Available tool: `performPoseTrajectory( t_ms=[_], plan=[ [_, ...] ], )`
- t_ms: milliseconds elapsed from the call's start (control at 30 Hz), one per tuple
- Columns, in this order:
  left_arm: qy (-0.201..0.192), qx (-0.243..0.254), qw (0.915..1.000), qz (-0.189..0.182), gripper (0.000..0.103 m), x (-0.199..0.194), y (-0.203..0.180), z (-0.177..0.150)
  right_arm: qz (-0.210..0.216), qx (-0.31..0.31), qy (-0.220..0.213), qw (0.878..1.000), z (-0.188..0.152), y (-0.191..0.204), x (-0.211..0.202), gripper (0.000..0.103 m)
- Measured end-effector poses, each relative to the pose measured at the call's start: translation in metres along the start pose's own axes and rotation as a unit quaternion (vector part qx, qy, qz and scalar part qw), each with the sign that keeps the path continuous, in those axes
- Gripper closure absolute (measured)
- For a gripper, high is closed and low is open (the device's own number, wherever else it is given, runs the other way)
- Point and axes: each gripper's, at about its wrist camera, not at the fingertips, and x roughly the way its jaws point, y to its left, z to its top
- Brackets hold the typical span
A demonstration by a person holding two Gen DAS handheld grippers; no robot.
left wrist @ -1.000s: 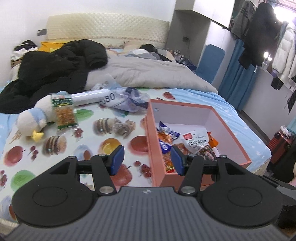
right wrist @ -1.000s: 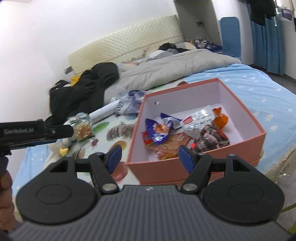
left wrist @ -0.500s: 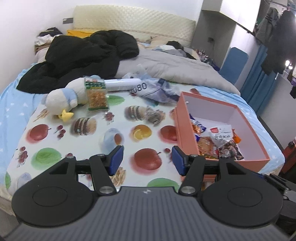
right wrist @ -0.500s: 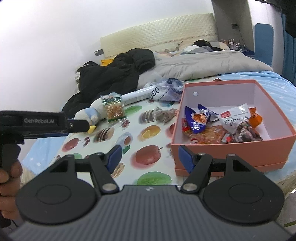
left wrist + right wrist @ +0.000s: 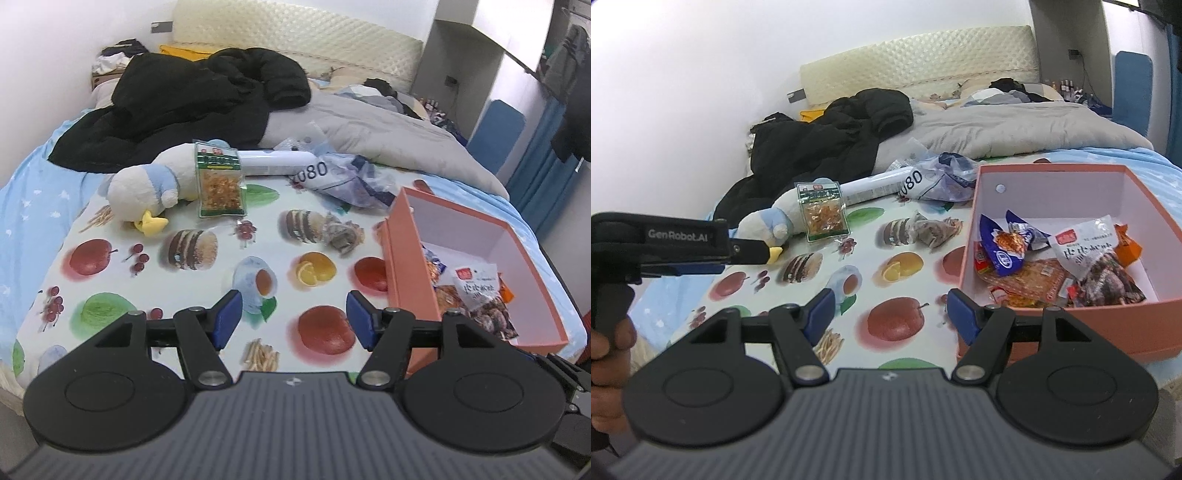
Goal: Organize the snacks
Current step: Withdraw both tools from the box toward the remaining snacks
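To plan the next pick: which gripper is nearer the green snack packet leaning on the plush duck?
Left. The left gripper faces the green snack packet across the cloth; the right gripper sits farther right, beside the box.

A home bedroom is seen here: beyond the jaws a bed [image 5: 37,192] is spread with a fruit-print sheet [image 5: 207,280]. Farther ahead, a padded headboard [image 5: 295,40], grey duvet [image 5: 376,129] and black coat [image 5: 192,92] are shown.

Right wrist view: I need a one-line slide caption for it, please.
Open right gripper over fruit-print cloth, pink box of snacks at right, green snack packet leaning on plush duck.
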Motion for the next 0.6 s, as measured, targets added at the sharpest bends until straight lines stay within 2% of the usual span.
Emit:
performPoseTrajectory(
  t_ms=[233,400,600],
  plan=[
    [0.009,-0.028,0.9995,0.008,0.035,0.033,0.026,0.011,0.019,-0.014,0.014,1.0,0.005,0.012,0.031,0.036],
    [0.022,-0.041,0.9989,0.008,0.035,0.069,0.046,0.02,0.013,-0.028,0.023,0.999,0.011,0.021,0.062,0.036],
    [0.01,-0.048,0.9986,0.016,0.035,0.122,0.07,0.04,-0.005,-0.034,0.029,0.999,0.018,0.027,0.111,0.036]
  ],
)
